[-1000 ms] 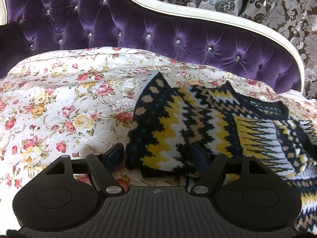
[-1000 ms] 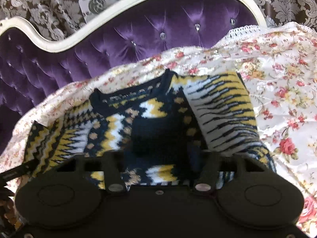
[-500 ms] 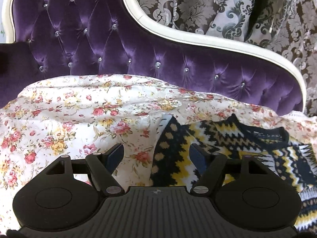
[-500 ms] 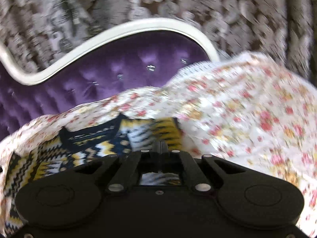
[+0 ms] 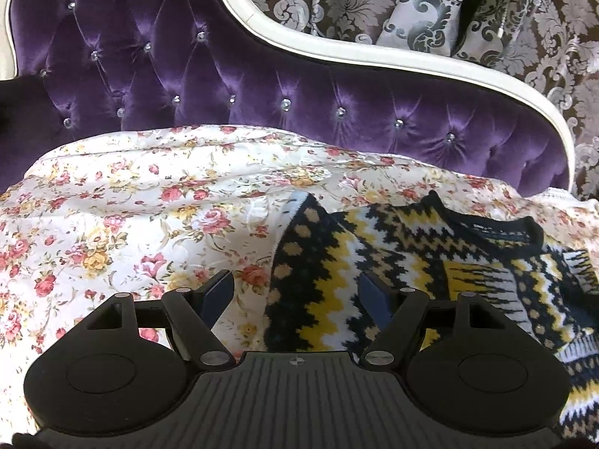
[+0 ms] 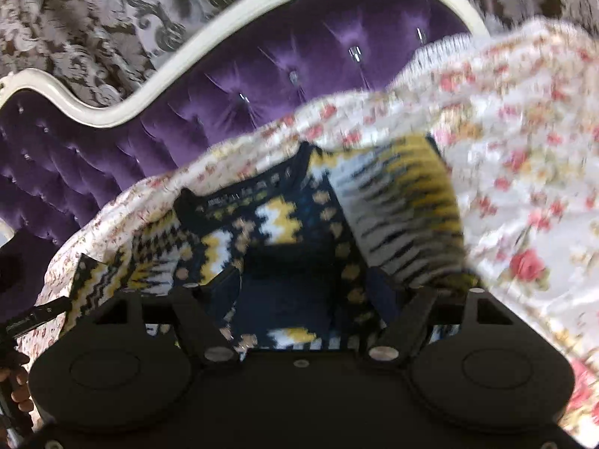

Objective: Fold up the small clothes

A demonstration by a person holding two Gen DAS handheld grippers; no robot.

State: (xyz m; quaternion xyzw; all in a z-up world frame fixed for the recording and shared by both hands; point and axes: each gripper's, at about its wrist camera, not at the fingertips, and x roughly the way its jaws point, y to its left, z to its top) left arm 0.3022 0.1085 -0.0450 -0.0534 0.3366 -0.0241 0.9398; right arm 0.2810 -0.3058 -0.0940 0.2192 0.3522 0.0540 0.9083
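A small knitted sweater (image 5: pixel 393 262) in navy, yellow and white zigzag lies on a floral bedspread (image 5: pixel 131 217), with both sleeves folded in over the body. My left gripper (image 5: pixel 297 293) is open and empty, hovering over the sweater's left folded edge. In the right wrist view the sweater (image 6: pixel 299 232) lies straight ahead, its right sleeve (image 6: pixel 408 217) folded inward. My right gripper (image 6: pixel 305 292) is open and empty just above the sweater's dark middle. This view is motion-blurred.
A purple tufted headboard (image 5: pixel 262 86) with a white frame (image 5: pixel 337 46) stands behind the bed. Patterned curtains (image 5: pixel 449 7) hang behind it. The left gripper and the person's hand (image 6: pixel 15 366) show at the lower left of the right wrist view.
My right gripper, shut half a second ago and pulled back, has opened and come back over the sweater. My left gripper pulled back from the sweater's left edge, then eased forward again.
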